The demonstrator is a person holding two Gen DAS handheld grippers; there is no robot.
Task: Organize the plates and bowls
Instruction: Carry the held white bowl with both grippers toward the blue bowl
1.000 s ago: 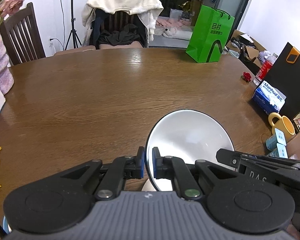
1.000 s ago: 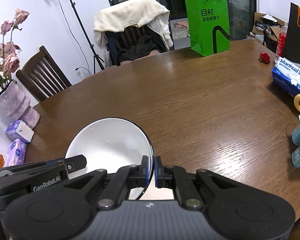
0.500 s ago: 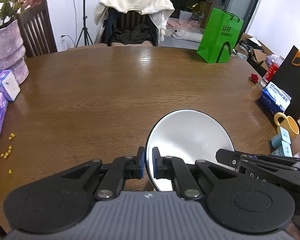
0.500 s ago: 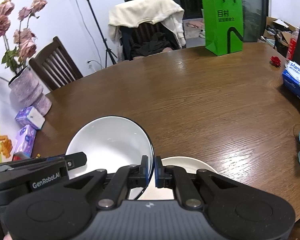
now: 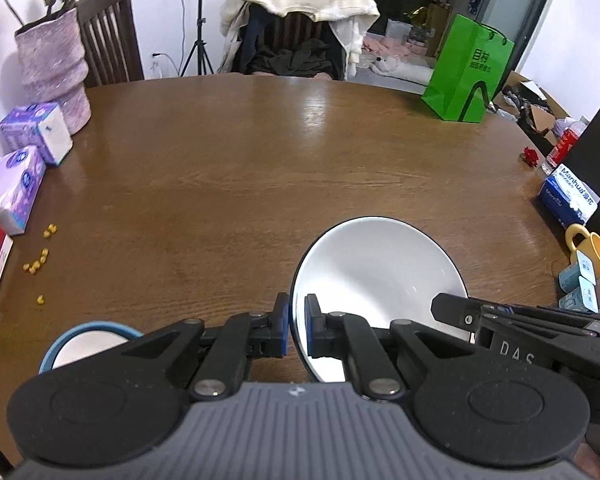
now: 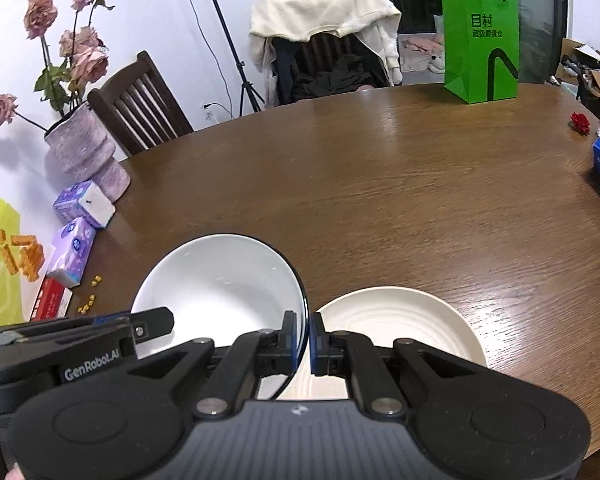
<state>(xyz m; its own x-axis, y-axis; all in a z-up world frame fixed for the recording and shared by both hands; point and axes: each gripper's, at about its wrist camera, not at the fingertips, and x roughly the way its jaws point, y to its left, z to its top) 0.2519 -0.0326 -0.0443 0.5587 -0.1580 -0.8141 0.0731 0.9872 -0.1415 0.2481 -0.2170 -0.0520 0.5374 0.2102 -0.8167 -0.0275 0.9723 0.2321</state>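
Observation:
A white bowl with a dark rim is held in the air above the wooden table by both grippers. My left gripper is shut on its left rim. My right gripper is shut on its right rim; the bowl also shows in the right wrist view. A cream ribbed plate lies on the table just right of the bowl, below it. A blue-rimmed white bowl sits at the near left, partly hidden by my left gripper.
A pink vase and tissue packs line the left edge, with yellow crumbs nearby. A green bag stands at the far right. A blue box and yellow mug sit at the right edge.
Both grippers rose and pulled back with the bowl. The cream plate and the blue-rimmed bowl came into view below, and more of the table's left side shows.

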